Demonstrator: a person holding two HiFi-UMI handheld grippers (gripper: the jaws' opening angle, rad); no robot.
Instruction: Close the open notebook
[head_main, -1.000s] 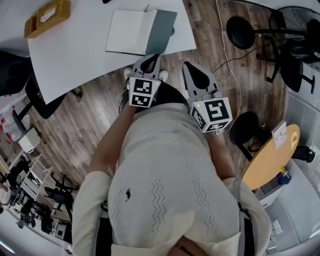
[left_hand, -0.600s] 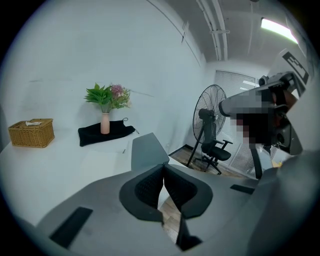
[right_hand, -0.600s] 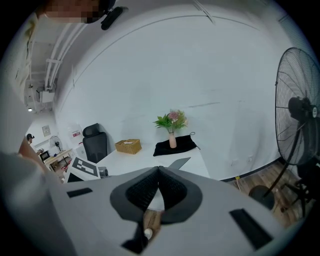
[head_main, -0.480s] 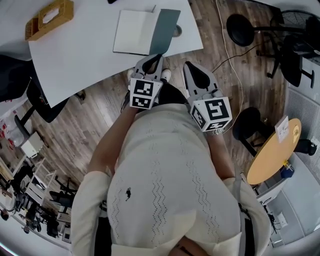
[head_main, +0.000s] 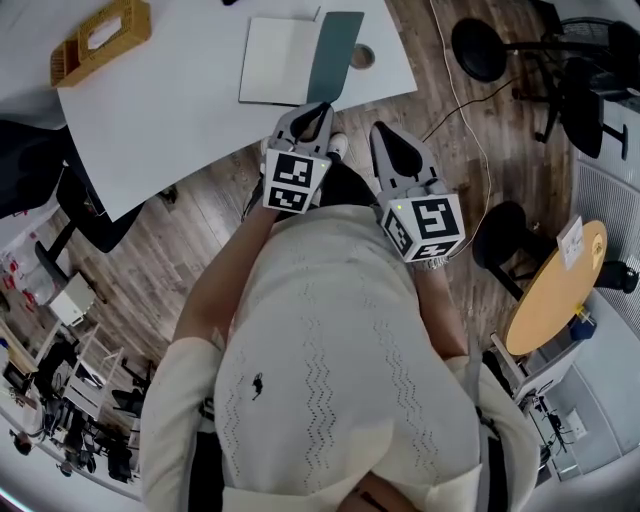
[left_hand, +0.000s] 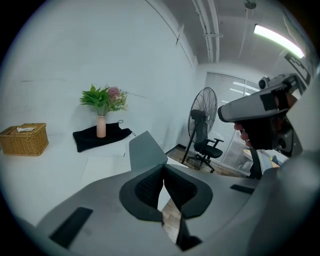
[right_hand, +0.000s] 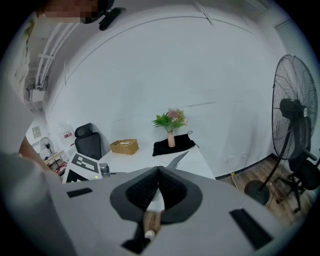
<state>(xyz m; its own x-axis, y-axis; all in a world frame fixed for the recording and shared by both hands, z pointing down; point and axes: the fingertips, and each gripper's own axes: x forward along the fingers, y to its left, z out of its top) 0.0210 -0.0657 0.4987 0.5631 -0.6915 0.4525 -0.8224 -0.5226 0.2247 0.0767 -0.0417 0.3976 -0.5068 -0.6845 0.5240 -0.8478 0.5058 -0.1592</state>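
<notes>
My left gripper (head_main: 320, 108) and right gripper (head_main: 383, 135) hold their fingers pressed together, empty. The notebook (head_main: 285, 60) lies open at the tabletop (head_main: 160, 110) edge just ahead. I should nudge its raised grey cover (head_main: 335, 55) leftward, slowly.

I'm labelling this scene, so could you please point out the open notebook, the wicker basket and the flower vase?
open notebook (head_main: 280, 62): head view, its white left page.
wicker basket (left_hand: 25, 144): left gripper view, its front wall.
flower vase (left_hand: 101, 126): left gripper view, its pink body.

the notebook (head_main: 285, 60) and table (head_main: 150, 110) have shifted rightward in the head view.
</notes>
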